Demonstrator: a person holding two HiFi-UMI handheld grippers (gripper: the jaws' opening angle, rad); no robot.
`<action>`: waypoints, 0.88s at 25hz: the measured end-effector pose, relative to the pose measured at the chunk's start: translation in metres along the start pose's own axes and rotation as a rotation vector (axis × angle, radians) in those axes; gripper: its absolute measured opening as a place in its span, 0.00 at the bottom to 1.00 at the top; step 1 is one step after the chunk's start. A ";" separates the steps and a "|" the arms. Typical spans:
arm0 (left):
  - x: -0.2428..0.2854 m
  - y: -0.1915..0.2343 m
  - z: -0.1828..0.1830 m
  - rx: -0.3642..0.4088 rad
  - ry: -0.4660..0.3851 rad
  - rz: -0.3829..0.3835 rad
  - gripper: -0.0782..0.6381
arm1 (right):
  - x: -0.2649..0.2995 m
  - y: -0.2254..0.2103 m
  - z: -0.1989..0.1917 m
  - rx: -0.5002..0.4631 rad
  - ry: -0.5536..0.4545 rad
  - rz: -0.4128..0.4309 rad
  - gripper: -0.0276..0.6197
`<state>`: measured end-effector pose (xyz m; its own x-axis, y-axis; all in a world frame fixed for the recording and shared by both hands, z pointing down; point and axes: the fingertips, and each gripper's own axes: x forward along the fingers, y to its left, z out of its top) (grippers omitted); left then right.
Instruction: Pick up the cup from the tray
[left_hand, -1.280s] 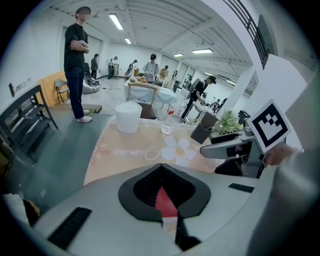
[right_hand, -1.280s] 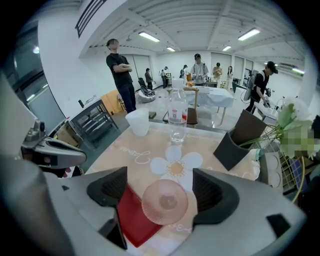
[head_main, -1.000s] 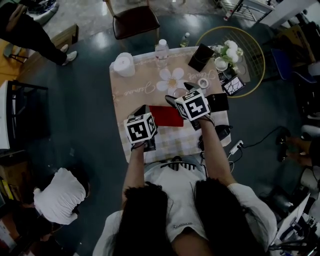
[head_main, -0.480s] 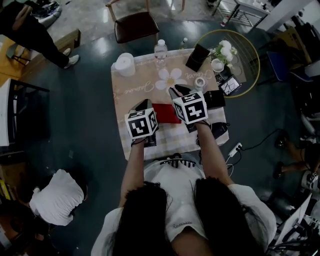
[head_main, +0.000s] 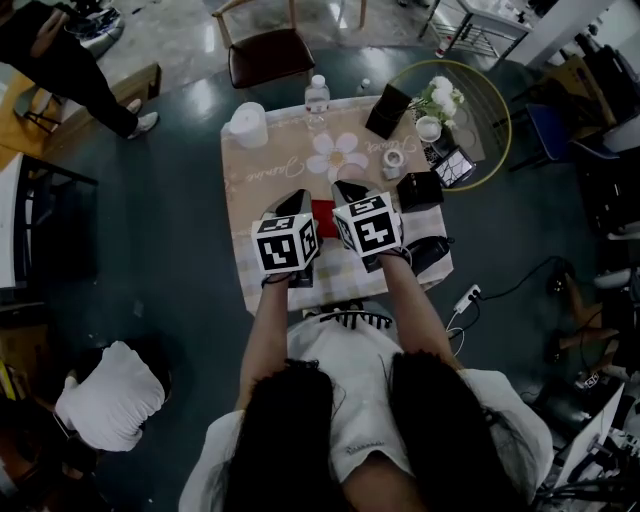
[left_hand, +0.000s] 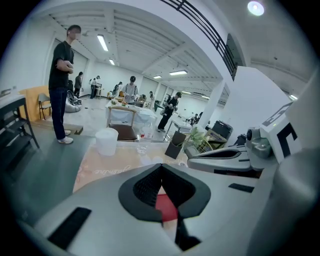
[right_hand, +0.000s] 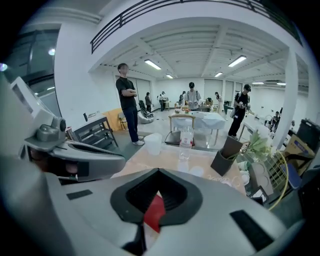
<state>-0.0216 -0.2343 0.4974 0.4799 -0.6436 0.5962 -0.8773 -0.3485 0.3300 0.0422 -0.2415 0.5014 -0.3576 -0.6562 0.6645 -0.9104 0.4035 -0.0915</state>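
Note:
The red tray (head_main: 322, 211) lies on the beige tablecloth, mostly hidden between my two grippers. Only a red patch of it shows under each pair of jaws, as the tray (left_hand: 166, 207) in the left gripper view and the tray (right_hand: 154, 212) in the right gripper view. I see no cup on the visible part of the tray. My left gripper (head_main: 291, 203) hovers over the tray's left side, shut and empty. My right gripper (head_main: 346, 190) hovers over its right side, jaws closed together with nothing between them. A small white cup (head_main: 393, 160) stands on the cloth beyond the right gripper.
At the table's far edge are a white paper roll (head_main: 247, 126), a water bottle (head_main: 317, 96) and a black holder (head_main: 386, 110). A black box (head_main: 420, 190) sits at the right edge. A round side table (head_main: 497, 100) holds flowers. A chair (head_main: 262, 45) stands behind the table, and people stand farther back.
The right gripper's jaws have closed. The right gripper has moved left over the red tray, closer to the left gripper, so less of the tray shows.

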 end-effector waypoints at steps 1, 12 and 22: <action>-0.002 0.000 -0.001 0.000 -0.002 0.004 0.11 | -0.001 0.001 -0.002 -0.006 0.006 -0.005 0.05; -0.016 -0.007 -0.008 0.006 -0.014 0.004 0.12 | -0.017 0.012 -0.005 -0.015 -0.015 -0.032 0.05; -0.023 -0.011 -0.012 0.001 -0.021 -0.009 0.12 | -0.024 0.018 -0.007 -0.014 -0.021 -0.029 0.05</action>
<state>-0.0230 -0.2071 0.4886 0.4873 -0.6544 0.5782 -0.8731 -0.3551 0.3340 0.0362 -0.2139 0.4890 -0.3351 -0.6812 0.6510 -0.9176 0.3929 -0.0612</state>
